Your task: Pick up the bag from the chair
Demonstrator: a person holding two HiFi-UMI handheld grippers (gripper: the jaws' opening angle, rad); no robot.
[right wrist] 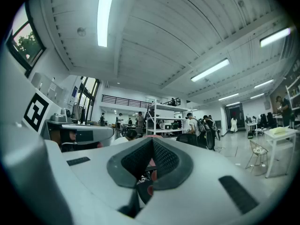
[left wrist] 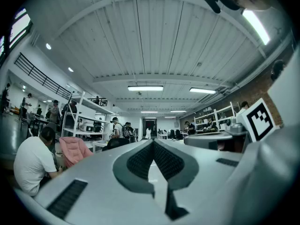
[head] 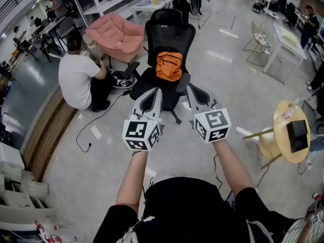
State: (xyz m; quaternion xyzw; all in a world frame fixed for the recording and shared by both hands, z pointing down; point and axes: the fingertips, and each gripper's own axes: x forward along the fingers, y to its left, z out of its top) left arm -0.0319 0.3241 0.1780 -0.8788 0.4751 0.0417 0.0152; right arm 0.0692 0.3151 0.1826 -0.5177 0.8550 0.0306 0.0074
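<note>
Both grippers point level, side by side. Left gripper (head: 153, 92): I read the fingers as together, nothing between them. Right gripper (head: 193, 89): fingers together, also empty. The orange bag (head: 169, 66) sits on the seat of the black office chair (head: 170, 32), against the backrest, at 12 o'clock from my grippers and apart from both. A person in a white shirt (head: 76, 77) sits on the floor at the chair's 9 o'clock.

Orange bag (head: 169, 66), black chair (head: 170, 32)
</note>
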